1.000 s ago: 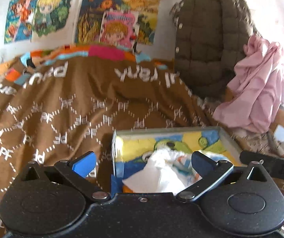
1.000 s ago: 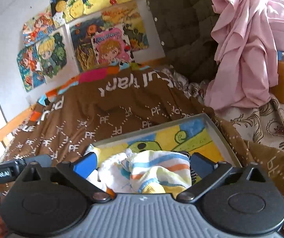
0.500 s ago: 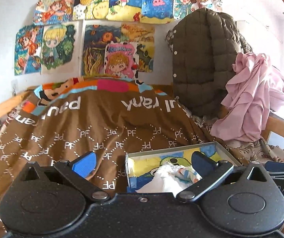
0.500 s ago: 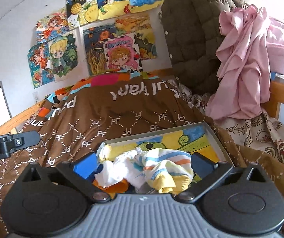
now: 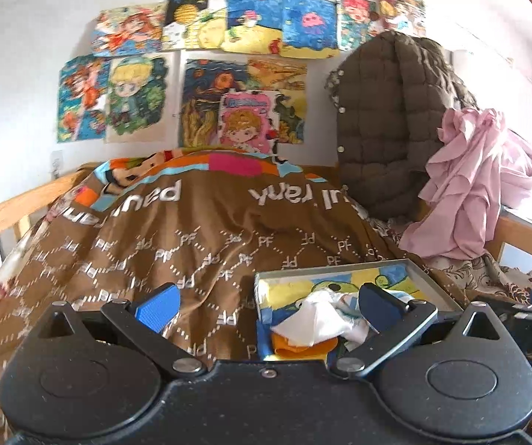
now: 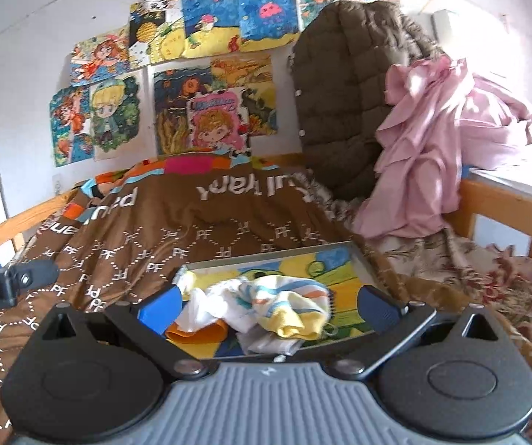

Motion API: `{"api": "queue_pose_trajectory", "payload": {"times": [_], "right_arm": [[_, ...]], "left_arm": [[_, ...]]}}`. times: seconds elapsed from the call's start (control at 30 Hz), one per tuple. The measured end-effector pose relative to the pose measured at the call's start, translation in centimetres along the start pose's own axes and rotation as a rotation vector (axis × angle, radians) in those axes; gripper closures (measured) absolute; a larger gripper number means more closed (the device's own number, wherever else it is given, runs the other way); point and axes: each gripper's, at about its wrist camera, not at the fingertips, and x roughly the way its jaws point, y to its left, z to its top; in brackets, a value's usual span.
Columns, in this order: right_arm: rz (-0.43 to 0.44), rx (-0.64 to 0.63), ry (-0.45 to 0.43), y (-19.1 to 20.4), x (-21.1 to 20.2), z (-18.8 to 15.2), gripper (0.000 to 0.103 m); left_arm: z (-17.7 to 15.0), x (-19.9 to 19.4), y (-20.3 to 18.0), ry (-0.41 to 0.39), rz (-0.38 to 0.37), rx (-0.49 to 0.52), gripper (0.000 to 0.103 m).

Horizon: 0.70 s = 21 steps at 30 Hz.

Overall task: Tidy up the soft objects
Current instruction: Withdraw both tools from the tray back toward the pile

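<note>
On the brown blanket (image 6: 199,237) lies the shallow box (image 6: 358,259) holding the heaped socks (image 6: 266,307) (striped one uppermost), so the right gripper (image 6: 269,306) and left gripper (image 5: 268,306), both wide and empty, should descend squarely onto one sock.

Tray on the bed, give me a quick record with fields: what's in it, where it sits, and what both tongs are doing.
tray: shallow, grey rim, cartoon-printed base, on the brown blanket
contents: striped sock, white cloth, orange cloth, piled together
left tongs: open, empty
right tongs: open, empty, facing the pile
background: pink garment, quilted jacket
</note>
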Motion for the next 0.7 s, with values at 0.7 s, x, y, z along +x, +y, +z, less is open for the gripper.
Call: {"api": "queue_pose_trajectory", "payload": {"times": [0.7], "right_arm": [[-0.068,-0.016,0.099,0.6,-9.3,-6.1,0.000]], "left_arm": [[-7.7,-6.6,1.4,0.161,0.006,-0.057,0.001]]}}
